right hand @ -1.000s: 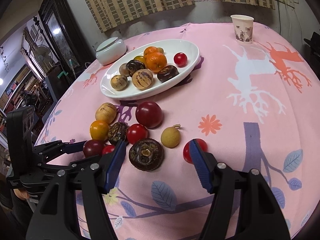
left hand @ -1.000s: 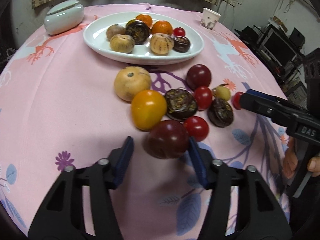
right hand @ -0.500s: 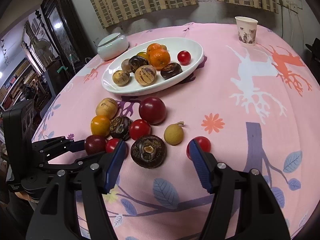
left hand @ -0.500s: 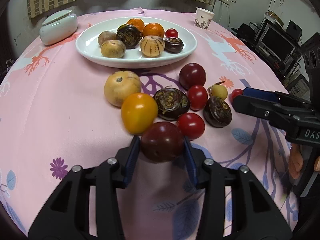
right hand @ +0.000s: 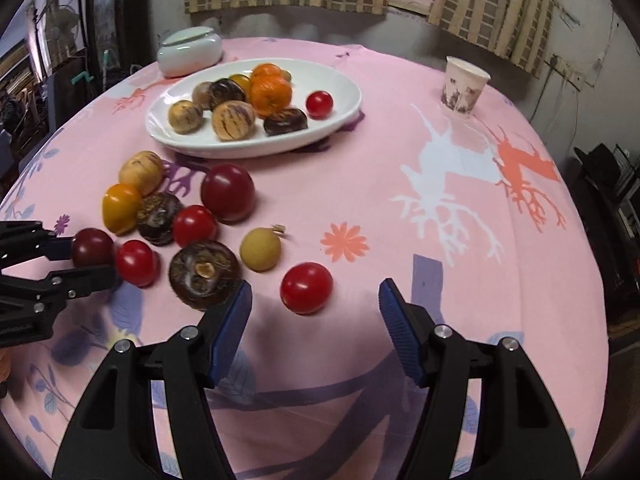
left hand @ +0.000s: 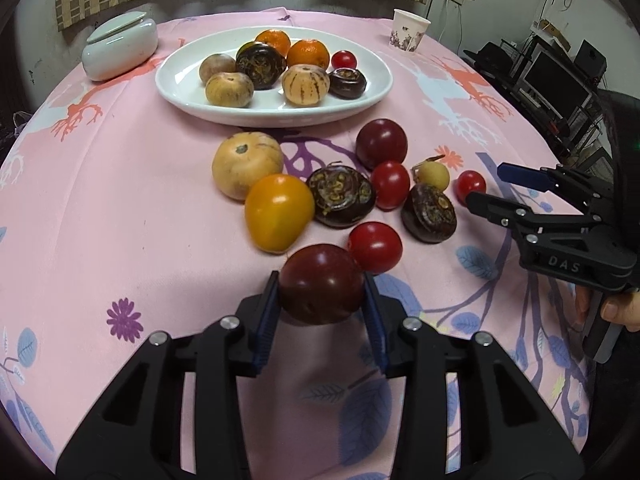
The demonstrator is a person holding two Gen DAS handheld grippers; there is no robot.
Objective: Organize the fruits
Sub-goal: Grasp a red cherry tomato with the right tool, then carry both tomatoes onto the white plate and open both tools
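Left gripper (left hand: pixel 322 304) clamped on dark plum (left hand: pixel 321 283), jaws just closed, near side of plate (left hand: pixel 372 92). Right gripper (right hand: pixel 316 304) half open, empty, red tomato (right hand: pixel 306 287) just ahead.

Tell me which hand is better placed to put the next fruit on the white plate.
Left: the left gripper already clamps the dark red fruit. The right gripper is open and empty.

glossy white plate (left hand: pixel 376 92), matt cloth (left hand: pixel 120 208)

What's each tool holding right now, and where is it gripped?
The left tool pinches the dark red plum by its two sides. The right tool holds nothing.
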